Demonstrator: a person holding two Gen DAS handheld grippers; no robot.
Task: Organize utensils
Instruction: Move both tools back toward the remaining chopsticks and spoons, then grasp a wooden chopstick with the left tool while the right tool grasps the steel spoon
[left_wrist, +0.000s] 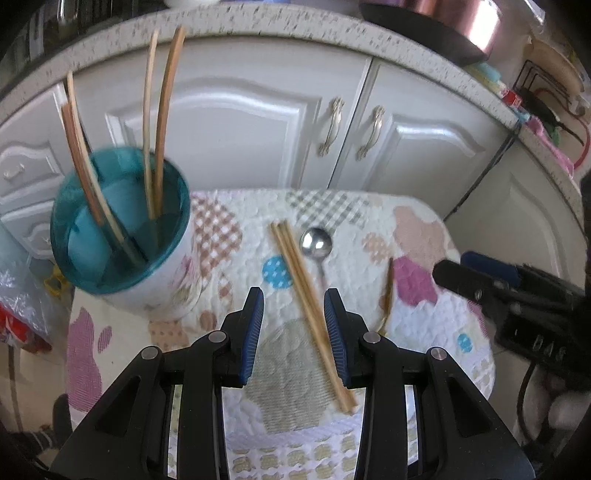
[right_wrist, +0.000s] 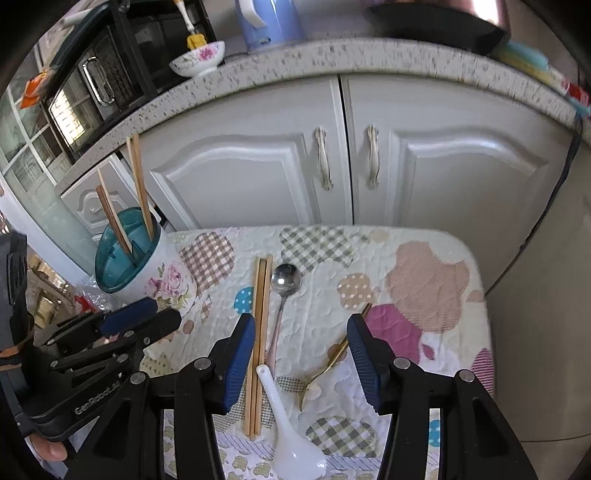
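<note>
A quilted patchwork cloth (right_wrist: 436, 273) with checked, dotted and pink patches covers the small table, which stands against white panelled cabinet doors (right_wrist: 240, 177) under a speckled stone countertop (right_wrist: 280, 55). On that counter, in the upper left of the right wrist view, sit a black microwave (right_wrist: 88, 88), a floral china bowl (right_wrist: 197, 59) and a pale blue kettle (right_wrist: 269, 22). At the cloth's left edge stands a floral utensil holder (left_wrist: 122, 221) with a translucent teal insert, four wooden chopsticks (left_wrist: 159, 122) leaning in it. In mid-cloth lie loose wooden chopsticks (right_wrist: 260, 332) side by side, just beside a shiny steel spoon (right_wrist: 285, 282); a white ceramic soup spoon (right_wrist: 291, 435) and a slim gold fork (right_wrist: 332, 360) lie nearer the bottom. The left gripper (left_wrist: 294, 317) has its blue ribbed pads apart, straddling the loose chopsticks; the right gripper (right_wrist: 303, 350) also gapes wide, holding nothing.
</note>
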